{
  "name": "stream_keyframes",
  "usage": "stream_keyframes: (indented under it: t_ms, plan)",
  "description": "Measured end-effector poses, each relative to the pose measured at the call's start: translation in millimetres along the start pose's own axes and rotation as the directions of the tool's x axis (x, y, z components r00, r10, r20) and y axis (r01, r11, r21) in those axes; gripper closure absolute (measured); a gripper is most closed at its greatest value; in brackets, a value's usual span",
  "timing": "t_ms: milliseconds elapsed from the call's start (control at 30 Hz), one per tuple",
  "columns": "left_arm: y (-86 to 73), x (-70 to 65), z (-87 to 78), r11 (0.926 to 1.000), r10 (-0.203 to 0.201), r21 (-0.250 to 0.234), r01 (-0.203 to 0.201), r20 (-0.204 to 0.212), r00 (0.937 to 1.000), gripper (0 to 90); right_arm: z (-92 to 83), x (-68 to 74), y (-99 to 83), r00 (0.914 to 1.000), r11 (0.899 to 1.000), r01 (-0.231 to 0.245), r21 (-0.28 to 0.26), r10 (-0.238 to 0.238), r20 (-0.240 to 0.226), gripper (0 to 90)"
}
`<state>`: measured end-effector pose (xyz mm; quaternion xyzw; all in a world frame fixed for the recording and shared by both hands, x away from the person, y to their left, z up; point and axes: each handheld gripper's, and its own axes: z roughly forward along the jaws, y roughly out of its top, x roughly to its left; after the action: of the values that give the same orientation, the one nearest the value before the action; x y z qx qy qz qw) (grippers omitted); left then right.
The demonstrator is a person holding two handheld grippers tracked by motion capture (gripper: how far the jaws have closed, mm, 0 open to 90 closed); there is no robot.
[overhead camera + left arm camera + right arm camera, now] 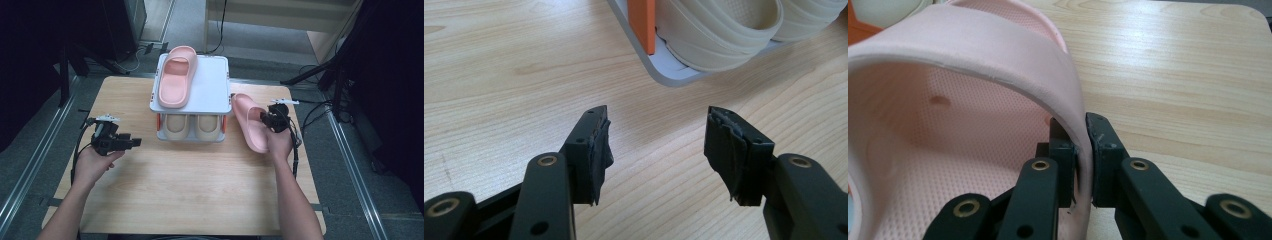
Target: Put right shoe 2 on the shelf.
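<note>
A pink slipper [248, 121] hangs tilted just right of the two-level shoe rack [216, 90], with my right gripper [270, 119] shut on its strap. Up close, both jaws pinch the pink strap wall [998, 65] at my right gripper [1083, 165]. A second pink slipper [176, 75] lies on the rack's white top shelf. Two beige slippers [189, 126] sit side by side on the lower shelf, seen near as beige slippers [719, 30] beside an orange post [642, 22]. My left gripper [131, 143] stands open over bare wood left of the rack, left gripper [656, 145] holding nothing.
The wooden table [180, 185] has open surface in front of the rack and to its left. Metal rails [35, 165] run along both table sides. Dark stands and cables [320, 107] crowd the floor at the back right.
</note>
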<state>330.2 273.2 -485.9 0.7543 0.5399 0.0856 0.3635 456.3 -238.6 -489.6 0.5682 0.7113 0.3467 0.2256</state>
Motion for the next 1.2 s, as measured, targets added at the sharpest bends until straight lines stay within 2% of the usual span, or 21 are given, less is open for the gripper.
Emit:
stream_keyframes:
  t_ms: [67, 200, 333, 467, 700, 933, 1200]
  plan:
    - [1.0, -0.9, 0.5, 1.0000, -0.001, -0.003, 0.001, 0.004, 1.0000, 43.5, -1.9, 0.6, 3.1, 1.0000, 1.000, 0.010, 0.008, -0.010, 0.000, 83.7]
    - [1.8, -2.6, 3.1, 0.9999, 0.007, 0.008, -0.007, 0.013, 0.9999, 43.5, -7.1, -0.3, 11.5, 0.9998, 1.000, -0.019, 0.022, 0.019, -0.005, 83.7]
    - [3.1, -4.1, 5.1, 0.9999, 0.009, 0.009, -0.009, 0.015, 0.9998, 43.5, -15.7, 1.4, 25.4, 0.9999, 1.000, 0.008, 0.018, -0.009, 0.012, 83.3]
    - [3.6, -4.4, 5.7, 0.9999, 0.009, 0.013, -0.010, 0.020, 0.9998, 43.5, -23.3, 1.3, 39.1, 1.0000, 1.000, -0.007, 0.023, 0.007, 0.002, 83.4]
    - [3.3, -3.8, 6.5, 0.9997, 0.015, 0.017, -0.015, 0.006, 0.9999, 43.5, -38.9, 6.0, 69.5, 0.9994, 1.000, 0.013, 0.026, -0.014, 0.031, 83.1]
    - [3.2, -2.7, 6.6, 0.9999, 0.004, 0.012, -0.005, 0.014, 0.9999, 43.6, -51.8, 7.9, 100.0, 0.9978, 1.000, 0.024, 0.017, -0.025, 0.061, 82.9]
    - [3.5, -1.6, 4.6, 1.0000, 0.002, 0.004, -0.002, 0.021, 0.9998, 44.1, -65.5, 22.1, 138.7, 0.9971, 0.999, 0.042, -0.010, -0.041, 0.064, 82.2]
